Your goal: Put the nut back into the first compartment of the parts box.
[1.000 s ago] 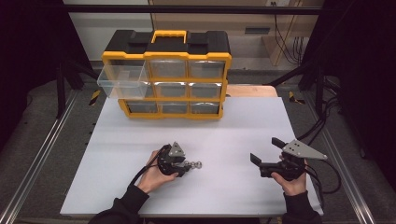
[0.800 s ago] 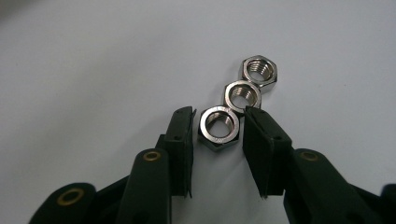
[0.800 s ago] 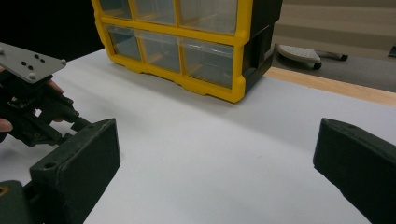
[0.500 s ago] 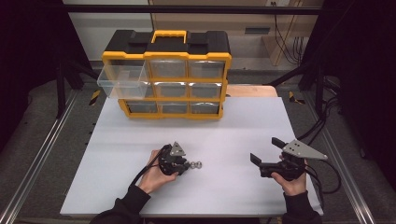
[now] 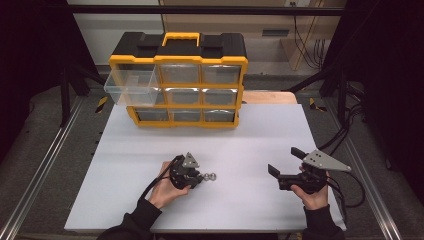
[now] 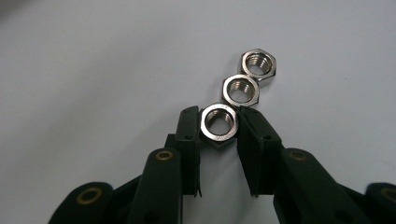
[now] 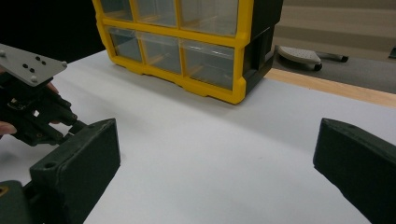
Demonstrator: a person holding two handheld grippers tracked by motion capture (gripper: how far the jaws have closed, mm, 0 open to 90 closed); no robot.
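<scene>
Three steel hex nuts lie in a touching row on the white table [image 5: 250, 130]. In the left gripper view the nearest hex nut [image 6: 218, 123] sits between the two black jaws, which press on its sides. The middle nut [image 6: 240, 90] and far nut [image 6: 259, 64] lie just beyond. In the high view my left gripper [image 5: 199, 177] rests low at front centre, with the nuts [image 5: 210, 176] at its tip. My right gripper [image 5: 285, 161] is held at front right, open and with nothing between its jaws [image 7: 217, 154].
A yellow and black drawer organizer [image 5: 180, 80] stands at the table's back; its top-left clear drawer [image 5: 131, 85] is pulled out. The right gripper view shows the organizer [image 7: 187, 42] ahead and the left gripper [image 7: 32, 112] at the left.
</scene>
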